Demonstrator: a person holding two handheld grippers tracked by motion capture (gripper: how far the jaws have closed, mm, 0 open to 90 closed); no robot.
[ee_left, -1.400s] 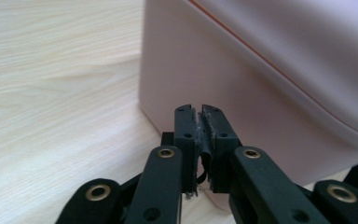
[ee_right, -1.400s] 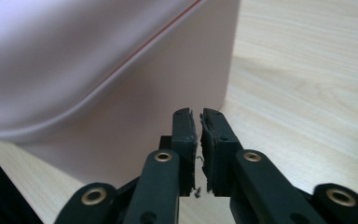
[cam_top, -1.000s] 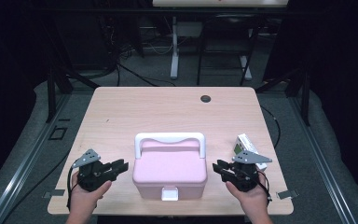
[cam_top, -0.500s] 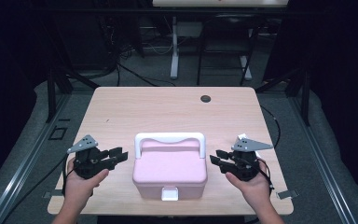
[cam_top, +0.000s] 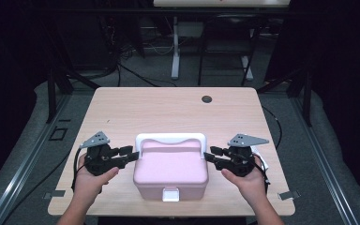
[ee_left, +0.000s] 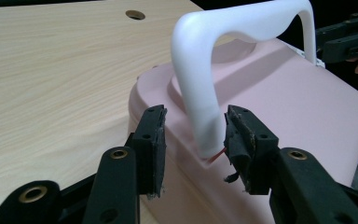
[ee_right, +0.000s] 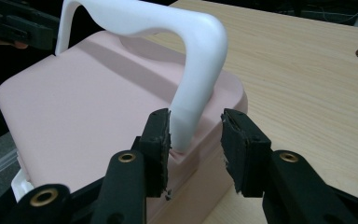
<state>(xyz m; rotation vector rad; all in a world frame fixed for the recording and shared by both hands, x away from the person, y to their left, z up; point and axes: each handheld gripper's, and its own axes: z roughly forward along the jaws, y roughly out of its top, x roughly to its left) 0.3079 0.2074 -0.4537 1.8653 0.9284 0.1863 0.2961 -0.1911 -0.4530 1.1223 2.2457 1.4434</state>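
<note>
The box near the front edge of the table is pale pink all over, lid and sides alike, with no pattern on it. Its arched handle is plain white, and so is the small clasp on its front face. The table is light wood with a fine straight grain, and a dark round hole sits near its far edge. The left gripper and the right gripper are both black, each topped by a grey plate, with brass-coloured rings at the jaw pivots. The floor around the table is grey, and beyond it the room is nearly black.
</note>
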